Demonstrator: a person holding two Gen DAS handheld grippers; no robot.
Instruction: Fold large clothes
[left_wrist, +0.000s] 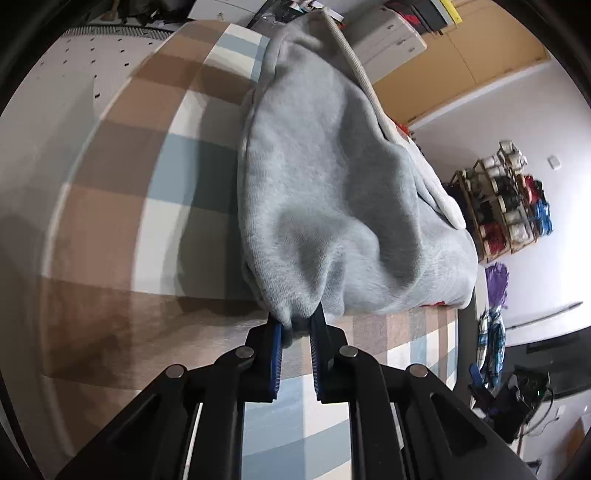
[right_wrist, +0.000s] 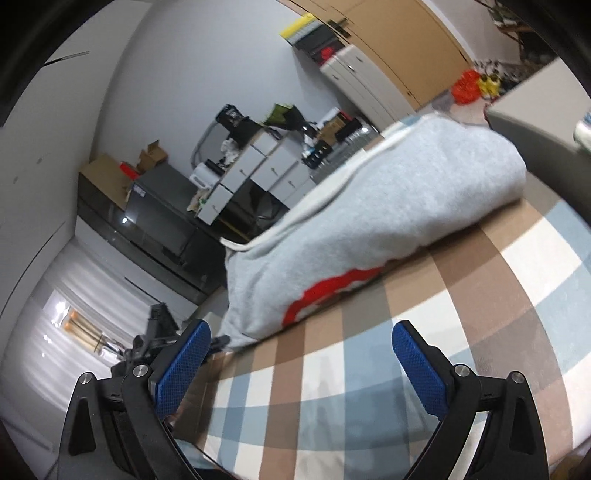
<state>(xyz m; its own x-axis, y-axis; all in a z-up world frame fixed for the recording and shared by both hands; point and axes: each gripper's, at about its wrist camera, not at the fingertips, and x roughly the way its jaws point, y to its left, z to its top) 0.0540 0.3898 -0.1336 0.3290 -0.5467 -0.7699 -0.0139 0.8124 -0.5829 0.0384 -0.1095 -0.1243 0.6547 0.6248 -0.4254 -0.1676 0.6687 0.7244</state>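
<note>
The grey sweatshirt (left_wrist: 332, 192) lies bunched on the checked table (left_wrist: 122, 229). The left gripper (left_wrist: 297, 325) is clamped on its near edge — lift evenly. The right gripper (right_wrist: 299, 354), jaws wide apart and empty, should take the near hem — keeping layers together.

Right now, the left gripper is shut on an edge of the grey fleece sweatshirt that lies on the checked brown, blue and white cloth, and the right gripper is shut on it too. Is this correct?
Not quite. The right gripper is open and holds nothing: in the right wrist view its blue pads stand wide apart over the checked brown, blue and white cloth, short of the grey fleece sweatshirt. The left gripper is indeed shut on its edge.
</note>
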